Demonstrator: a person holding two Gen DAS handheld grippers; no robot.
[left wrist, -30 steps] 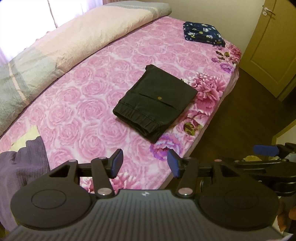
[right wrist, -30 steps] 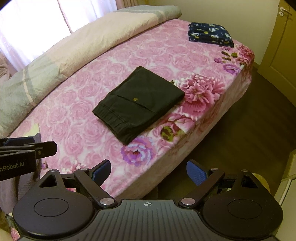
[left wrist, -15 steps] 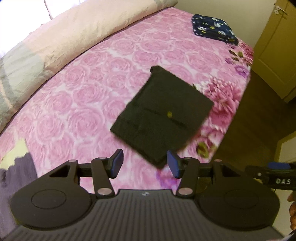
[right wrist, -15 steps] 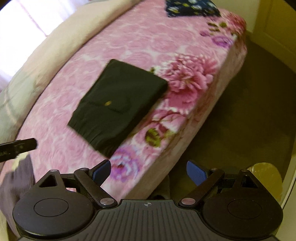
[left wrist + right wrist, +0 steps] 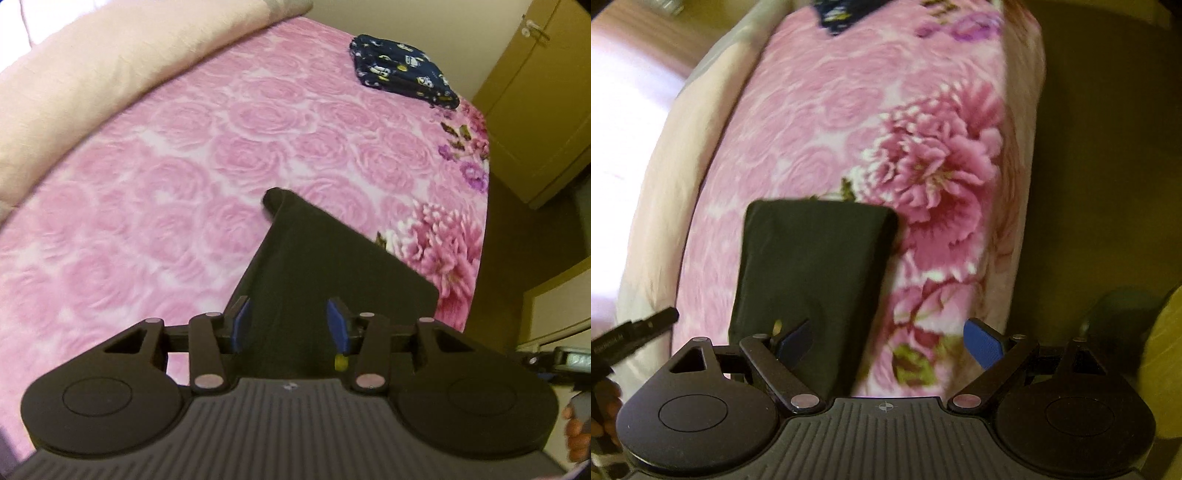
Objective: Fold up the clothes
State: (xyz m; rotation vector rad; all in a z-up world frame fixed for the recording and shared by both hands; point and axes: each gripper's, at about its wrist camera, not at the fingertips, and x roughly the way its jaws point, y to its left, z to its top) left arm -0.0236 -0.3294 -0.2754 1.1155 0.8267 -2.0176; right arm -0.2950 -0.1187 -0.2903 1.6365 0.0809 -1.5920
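Both claws hang over the folded black trousers (image 5: 332, 280) near the bed (image 5: 155, 192) edge: left claw (image 5: 290, 325) closing with nothing pinched, right claw (image 5: 886, 341) wide apart, probably to lift the bundle together.

A bed (image 5: 155, 206) in pink rose bedding carries folded dark trousers (image 5: 332, 280), a folded navy patterned garment (image 5: 402, 75) and a pale duvet (image 5: 110, 62).

Bed (image 5: 229, 122): pink rose-print cover, large blooms toward right edge | Quilt (image 5: 110, 62): pale pink, along far-left side | Door (image 5: 535, 99): tan, far right, metal handle | Floor (image 5: 1089, 184): dark, right of bed | Light: bright, far left
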